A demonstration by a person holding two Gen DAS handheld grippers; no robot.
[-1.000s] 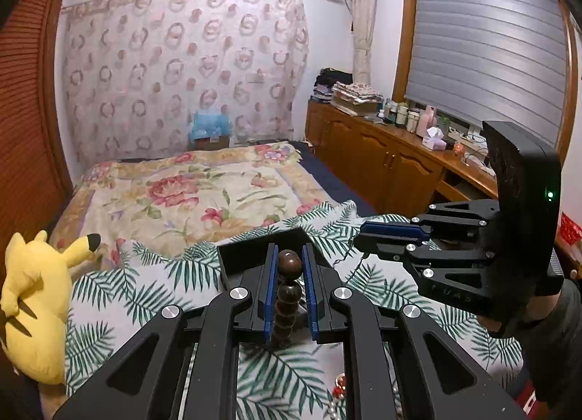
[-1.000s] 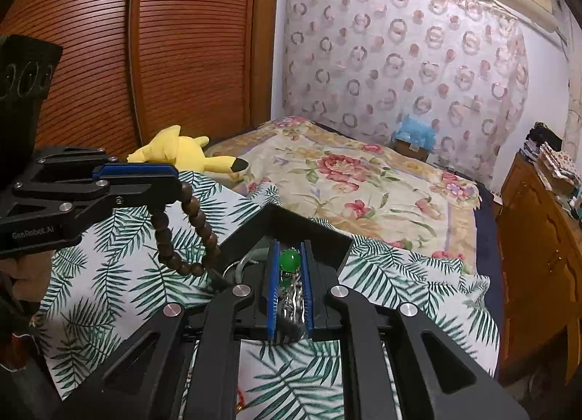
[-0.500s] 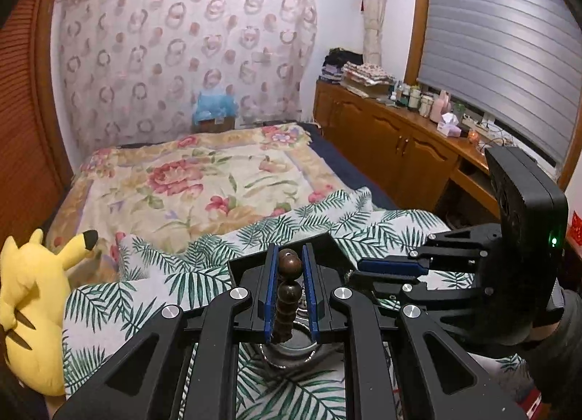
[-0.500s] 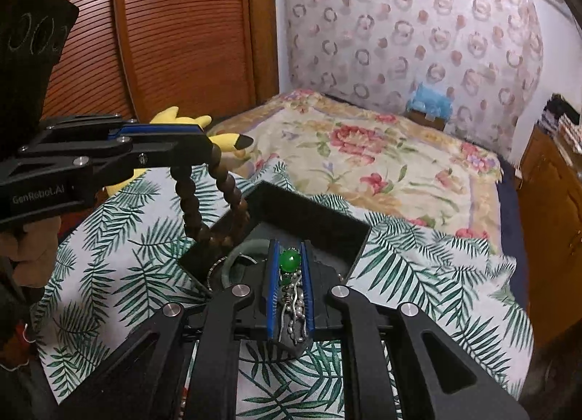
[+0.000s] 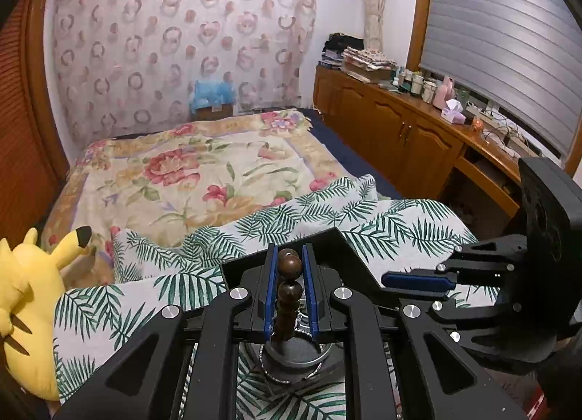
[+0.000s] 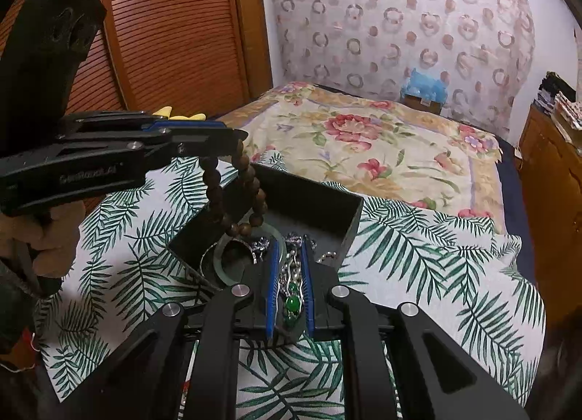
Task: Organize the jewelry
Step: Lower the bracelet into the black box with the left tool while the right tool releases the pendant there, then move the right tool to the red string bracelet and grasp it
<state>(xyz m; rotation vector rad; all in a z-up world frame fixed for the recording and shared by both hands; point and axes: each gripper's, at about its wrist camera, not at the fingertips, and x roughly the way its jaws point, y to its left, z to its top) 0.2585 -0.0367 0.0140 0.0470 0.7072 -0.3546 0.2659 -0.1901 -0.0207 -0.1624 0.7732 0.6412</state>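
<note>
Left wrist view: the left gripper [image 5: 289,296] pinches a dark brown wooden bead bracelet [image 5: 289,289] over the open black rectangular jewelry box [image 5: 349,249].

Right wrist view: the right gripper [image 6: 289,289] clamps a silver chain with green stones [image 6: 292,305], low over the box [image 6: 313,201] on the palm-leaf printed cloth [image 6: 418,260].

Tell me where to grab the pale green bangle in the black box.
Judging by its pose, take the bangle from above, pinching the bare rim across its thickness. It lies flat in the box; the hanging bead bracelet crowds the far side and a chain lies to the right, so the near-left arc looks easiest.
</note>
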